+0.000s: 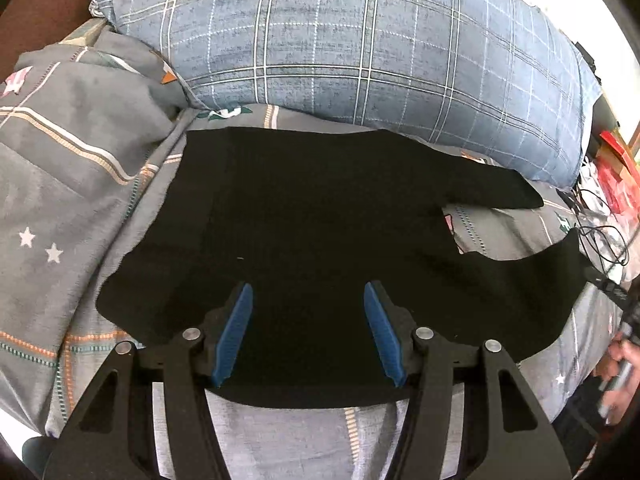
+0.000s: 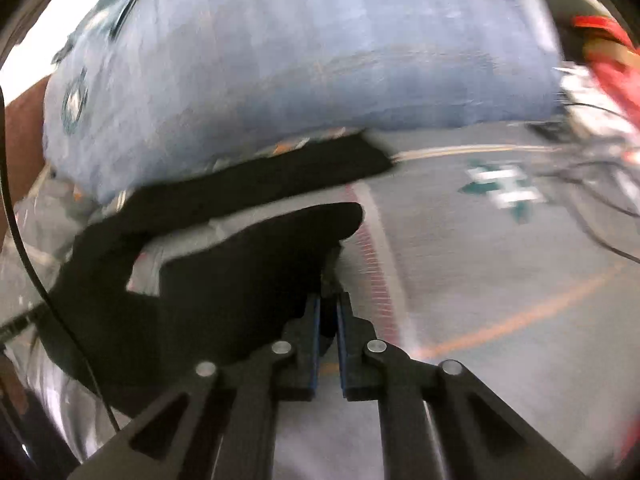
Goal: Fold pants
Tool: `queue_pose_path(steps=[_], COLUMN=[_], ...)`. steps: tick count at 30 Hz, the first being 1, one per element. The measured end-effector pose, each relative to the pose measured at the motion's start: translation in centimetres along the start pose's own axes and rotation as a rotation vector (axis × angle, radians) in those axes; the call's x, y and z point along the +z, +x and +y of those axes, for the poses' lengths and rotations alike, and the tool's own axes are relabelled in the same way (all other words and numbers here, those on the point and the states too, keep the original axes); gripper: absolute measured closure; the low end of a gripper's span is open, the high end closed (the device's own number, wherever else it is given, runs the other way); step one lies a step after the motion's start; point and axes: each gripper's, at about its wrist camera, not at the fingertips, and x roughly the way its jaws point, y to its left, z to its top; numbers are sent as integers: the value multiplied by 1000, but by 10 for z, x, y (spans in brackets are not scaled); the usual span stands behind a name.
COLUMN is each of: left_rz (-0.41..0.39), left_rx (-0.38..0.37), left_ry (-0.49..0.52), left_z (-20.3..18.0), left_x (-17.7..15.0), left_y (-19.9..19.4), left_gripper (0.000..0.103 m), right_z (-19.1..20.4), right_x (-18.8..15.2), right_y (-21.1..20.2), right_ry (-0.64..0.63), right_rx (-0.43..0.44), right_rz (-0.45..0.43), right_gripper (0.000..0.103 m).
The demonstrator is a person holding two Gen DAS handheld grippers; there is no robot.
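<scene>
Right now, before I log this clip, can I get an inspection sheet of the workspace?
Surface: bed sheet, grey, striped, with stars.
Job's things: black pants spread flat, legs apart.
Clutter: blue plaid pillow behind the pants; red items at the right edge.
Grippers: left claw open over the pants, nothing held; right claw shut on the pants at a leg's edge.
Cables: black wires on the bed's right side.
Surroundings: right view blurred; otherwise nothing seen.

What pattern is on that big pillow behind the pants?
The pillow is blue-grey plaid with white lines and a round crest, clearest in the left wrist view.
</scene>
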Motion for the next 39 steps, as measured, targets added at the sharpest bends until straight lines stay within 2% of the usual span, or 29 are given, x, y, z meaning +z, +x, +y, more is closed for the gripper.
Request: queue_pose_path(steps=[2, 4, 7, 9, 13, 16, 19, 20, 21, 22, 25, 30, 33, 35, 36, 37, 39], left_rz=[-6, -9, 2, 28, 51, 45, 17, 8, 4, 6, 44, 67, 52, 21, 17, 21, 30], left_rx=[9, 20, 64, 71, 106, 97, 83, 75, 67, 66, 83, 86, 28, -5, -26, -51, -103], left_ry=[-8, -35, -77, -104, -83, -95, -120, -128, -133, -132, -122, -72, -43, -20, -1, 17, 78], left_z=[5, 12, 27, 37, 43, 46, 49, 50, 50, 50, 50, 48, 48, 45, 42, 40, 30], left_x=[-1, -5, -14, -20, -28, -27, -22, -21, -21, -21, -28, -28, -7, 12, 23, 33, 59], left_y=[-1, -2, 3, 9, 13, 7, -1, -3, -3, -1, 12, 18, 12, 9, 10, 12, 26], left_gripper=[46, 46, 46, 46, 45, 45, 45, 44, 38, 34, 34, 31, 30, 24, 16, 15, 15], right_z=[-23, -43, -51, -51, -49, -39, -20, -11, -4, 4, 30, 66, 82, 91, 97, 103, 118], right_x=[-2, -7, -20, -27, -25, -12, 0, 3, 5, 6, 6, -7, 7, 24, 36, 48, 67], right_y=[-16, -20, -1, 14, 7, -8, -12, -10, -6, -1, 21, 71, 71, 72, 73, 78, 91], right_ry=[54, 96, 80, 74, 89, 110, 66, 51, 38, 29, -10, -145, -229, -241, -245, -252, -289], right_rx=[-55, -83, -157, -169, -190, -135, -32, 8, 55, 98, 191, 232, 231, 271, 292, 319, 364], right_rz=[3, 45, 151, 212, 173, 113, 65, 56, 58, 65, 96, 217, 195, 181, 166, 150, 126], right_gripper=[97, 97, 96, 96, 88, 78, 74, 73, 69, 66, 65, 65, 63, 60, 52, 44, 39])
